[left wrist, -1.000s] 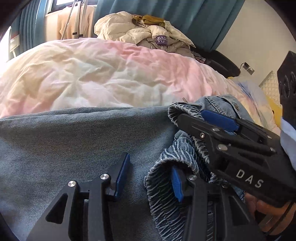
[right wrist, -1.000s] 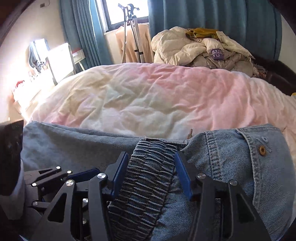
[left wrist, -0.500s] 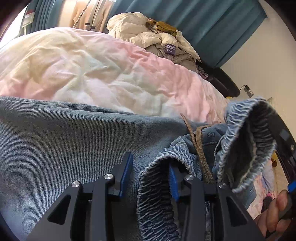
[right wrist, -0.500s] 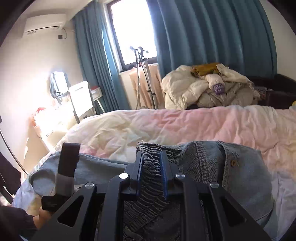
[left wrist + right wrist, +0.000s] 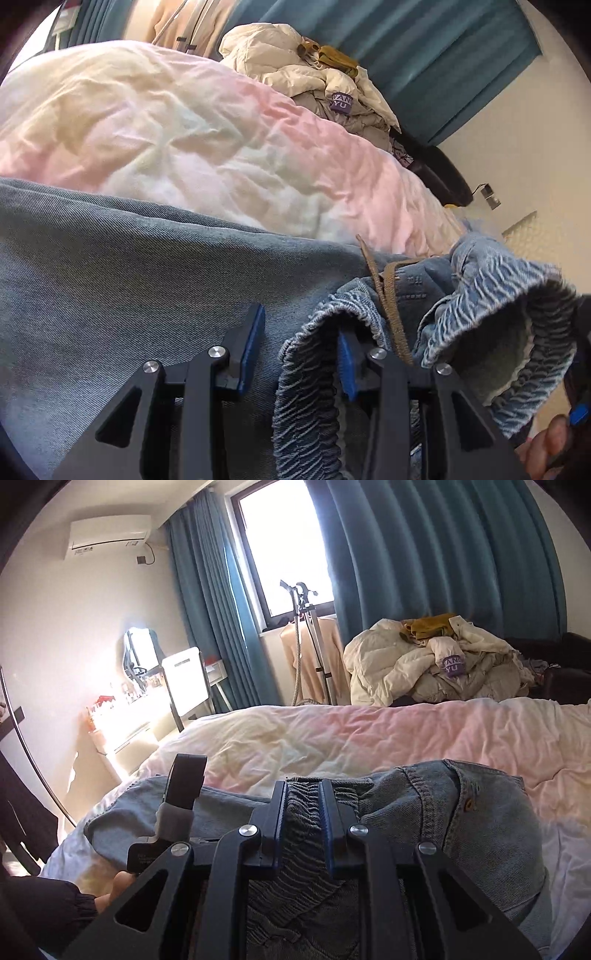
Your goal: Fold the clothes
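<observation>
Light blue jeans (image 5: 129,266) lie across a pink and cream duvet (image 5: 184,129). Their elastic waistband (image 5: 306,406) curls around the right finger of my left gripper (image 5: 301,354), which stands open, its left pad clear of the cloth. A brown drawstring (image 5: 388,306) hangs by that finger. In the right wrist view my right gripper (image 5: 302,812) is shut on the gathered waistband (image 5: 295,878) and holds it raised off the bed. That lifted loop (image 5: 509,295) shows at the right of the left wrist view. The left tool's body (image 5: 184,786) and a hand (image 5: 118,882) sit lower left.
A heap of cream jackets (image 5: 424,664) lies beyond the bed's far edge, before teal curtains (image 5: 424,554). A garment steamer stand (image 5: 306,638) is by the window. A dressing table with a mirror (image 5: 140,653) stands at the left. A dark seat (image 5: 439,173) is at the far right.
My right gripper closed on the waistband and rose with it, so its view now tilts up into the room. The left gripper rolled a little and stayed in place.
</observation>
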`<state>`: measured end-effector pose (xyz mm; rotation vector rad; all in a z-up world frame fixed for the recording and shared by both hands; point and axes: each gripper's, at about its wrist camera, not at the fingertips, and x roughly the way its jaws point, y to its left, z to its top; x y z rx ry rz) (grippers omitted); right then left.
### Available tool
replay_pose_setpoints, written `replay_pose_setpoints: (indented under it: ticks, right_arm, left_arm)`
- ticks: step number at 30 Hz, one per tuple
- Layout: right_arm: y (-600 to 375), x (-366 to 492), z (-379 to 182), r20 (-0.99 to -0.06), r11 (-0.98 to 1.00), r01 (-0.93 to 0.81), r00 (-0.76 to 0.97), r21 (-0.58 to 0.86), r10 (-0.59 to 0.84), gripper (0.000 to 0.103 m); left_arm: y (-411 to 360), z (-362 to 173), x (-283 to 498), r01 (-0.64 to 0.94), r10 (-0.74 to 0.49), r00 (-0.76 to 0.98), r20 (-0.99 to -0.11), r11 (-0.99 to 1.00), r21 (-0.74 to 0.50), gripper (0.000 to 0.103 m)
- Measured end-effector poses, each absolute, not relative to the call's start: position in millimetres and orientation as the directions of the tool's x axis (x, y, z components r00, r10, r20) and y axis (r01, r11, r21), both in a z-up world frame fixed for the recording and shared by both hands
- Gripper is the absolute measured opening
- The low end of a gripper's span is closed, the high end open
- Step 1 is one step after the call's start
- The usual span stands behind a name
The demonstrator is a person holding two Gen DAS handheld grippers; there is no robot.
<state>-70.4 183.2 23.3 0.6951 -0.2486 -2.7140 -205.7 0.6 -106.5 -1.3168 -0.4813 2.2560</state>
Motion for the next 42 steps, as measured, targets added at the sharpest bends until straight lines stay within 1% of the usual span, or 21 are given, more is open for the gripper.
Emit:
replay_pose_setpoints:
  ticks: [2, 3, 5, 7, 9, 11, 17, 20, 24, 27, 31, 35, 38, 39, 42]
  right_arm:
    - [185.9, -63.0, 28.9, -0.418, -0.921, 0.281, -0.828, 0.268, -0.374, 0.016]
    - [188.2, -60.3, 32.0, -0.405, -0.912, 0.291, -0.826, 0.290, -0.393, 0.016]
    - [191.6, -56.6, 37.2, -0.382, -0.895, 0.308, -0.823, 0.322, -0.421, 0.016]
    - [191.4, -56.1, 38.8, -0.377, -0.889, 0.318, -0.819, 0.330, -0.433, 0.016]
    - [189.1, -57.8, 36.8, -0.384, -0.888, 0.320, -0.814, 0.330, -0.437, 0.016]
    - [186.2, -63.1, 30.7, -0.401, -0.895, 0.313, -0.811, 0.317, -0.425, 0.016]
    - [189.5, -77.4, 16.3, -0.427, -0.886, 0.299, -0.792, 0.354, -0.437, 0.016]
    - [190.6, -78.3, 14.9, -0.430, -0.886, 0.297, -0.789, 0.356, -0.437, 0.016]
    - [193.1, -76.0, 15.7, -0.429, -0.885, 0.298, -0.790, 0.357, -0.438, 0.016]
    - [195.3, -73.9, 17.6, -0.428, -0.882, 0.297, -0.788, 0.366, -0.443, 0.016]
    - [200.8, -72.6, 17.9, -0.430, -0.869, 0.292, -0.777, 0.400, -0.459, 0.016]
    - [205.7, -74.2, 16.1, -0.440, -0.858, 0.286, -0.763, 0.427, -0.474, 0.016]
    - [207.0, -77.5, 12.2, -0.452, -0.852, 0.281, -0.751, 0.441, -0.481, 0.015]
    - [206.7, -79.2, 11.2, -0.455, -0.852, 0.280, -0.748, 0.443, -0.483, 0.008]
    - [205.7, -84.2, 9.0, -0.463, -0.852, 0.277, -0.743, 0.444, -0.483, 0.008]
  left_arm:
    - [7.3, -104.9, -209.8, -0.250, 0.524, -0.436, -0.732, -0.852, -0.461, 0.038]
    - [9.8, -105.6, -211.0, -0.254, 0.517, -0.441, -0.733, -0.856, -0.451, 0.038]
    - [9.9, -110.6, -215.7, -0.237, 0.535, -0.438, -0.722, -0.844, -0.481, 0.038]
    - [10.4, -117.2, -224.3, -0.215, 0.553, -0.425, -0.717, -0.831, -0.513, 0.038]
    - [11.3, -121.9, -231.7, -0.197, 0.571, -0.415, -0.708, -0.816, -0.543, 0.038]
    - [13.1, -122.3, -230.6, -0.202, 0.576, -0.416, -0.704, -0.813, -0.546, 0.038]
    - [3.9, -108.6, -213.1, -0.238, 0.552, -0.422, -0.719, -0.833, -0.499, 0.038]
    - [-9.2, -99.6, -192.1, -0.242, 0.539, -0.458, -0.707, -0.841, -0.484, 0.038]
    - [-26.2, -86.3, -169.4, -0.177, 0.480, -0.507, -0.716, -0.871, -0.458, 0.039]
    - [-26.1, -64.8, -145.8, -0.251, 0.506, -0.531, -0.680, -0.860, -0.444, 0.039]
    - [-8.3, -43.7, -115.1, -0.401, 0.603, -0.505, -0.618, -0.797, -0.451, 0.039]
    - [15.6, -45.0, -98.5, -0.483, 0.615, -0.476, -0.629, -0.780, -0.397, 0.040]
    - [21.3, -49.0, -98.6, -0.485, 0.594, -0.477, -0.648, -0.792, -0.370, 0.040]
    - [22.0, -50.2, -99.3, -0.482, 0.588, -0.475, -0.655, -0.796, -0.365, 0.040]
    - [21.8, -45.3, -93.8, -0.514, 0.592, -0.498, -0.634, -0.790, -0.333, 0.040]
